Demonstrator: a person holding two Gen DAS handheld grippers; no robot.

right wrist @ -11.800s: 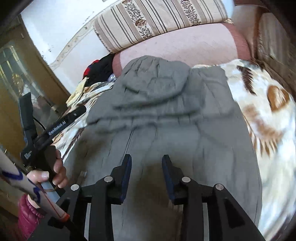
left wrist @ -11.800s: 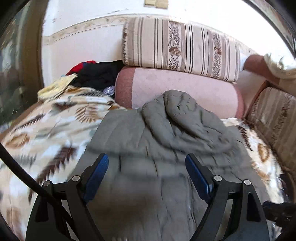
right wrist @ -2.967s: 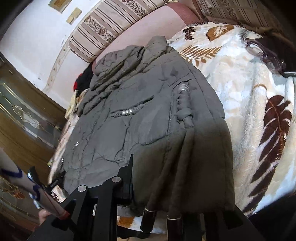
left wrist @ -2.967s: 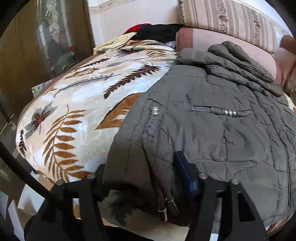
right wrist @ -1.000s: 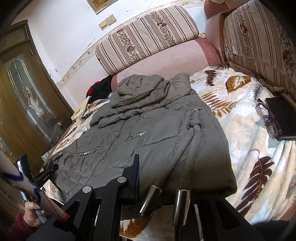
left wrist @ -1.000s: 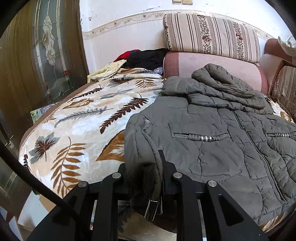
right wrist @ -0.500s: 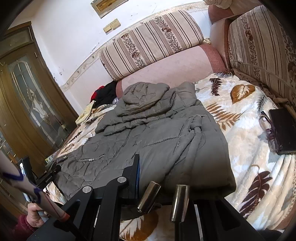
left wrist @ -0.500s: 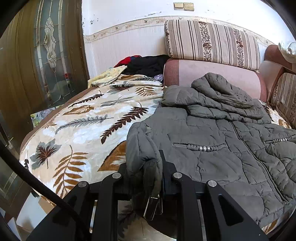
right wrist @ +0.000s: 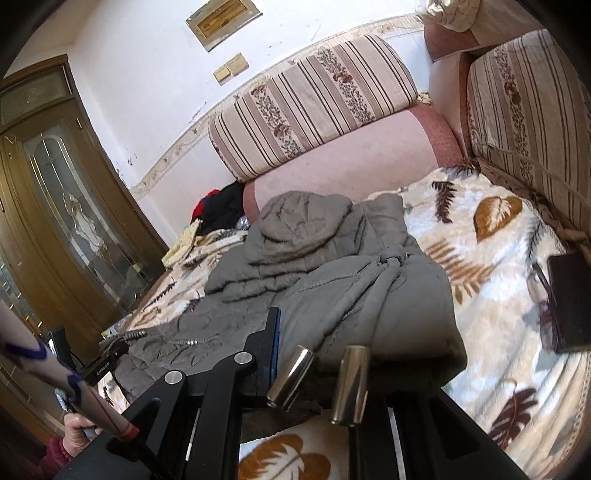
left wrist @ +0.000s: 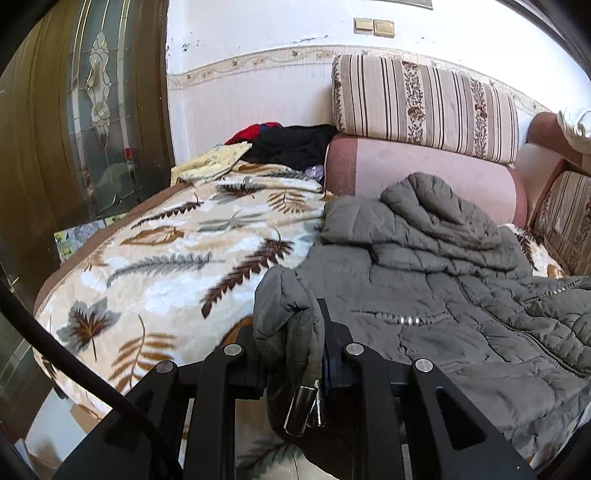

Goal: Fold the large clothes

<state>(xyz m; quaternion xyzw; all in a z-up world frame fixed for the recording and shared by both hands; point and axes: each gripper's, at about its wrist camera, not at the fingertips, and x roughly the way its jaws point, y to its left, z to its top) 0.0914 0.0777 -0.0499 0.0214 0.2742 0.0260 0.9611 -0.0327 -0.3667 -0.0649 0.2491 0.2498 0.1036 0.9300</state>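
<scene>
bright daylight, both views. wall (left wrist: 258, 22) nearly washed out. soft shadow under jacket (right wrist: 369, 295) hem. strong fisheye bending, black corners. blanket (right wrist: 517, 295) slightly blurred at right edge.

You are in a home sitting room: a sofa with striped cushions (left wrist: 424, 107), a leaf-patterned blanket (left wrist: 166, 266) over its seat, a wooden door with glass panels (right wrist: 74, 206), and wall switches (left wrist: 373, 26).

Grey quilted jacket (left wrist: 424, 295) — cream leaf-print blanket (left wrist: 166, 258) — brown-striped cushion (left wrist: 424, 107).
</scene>
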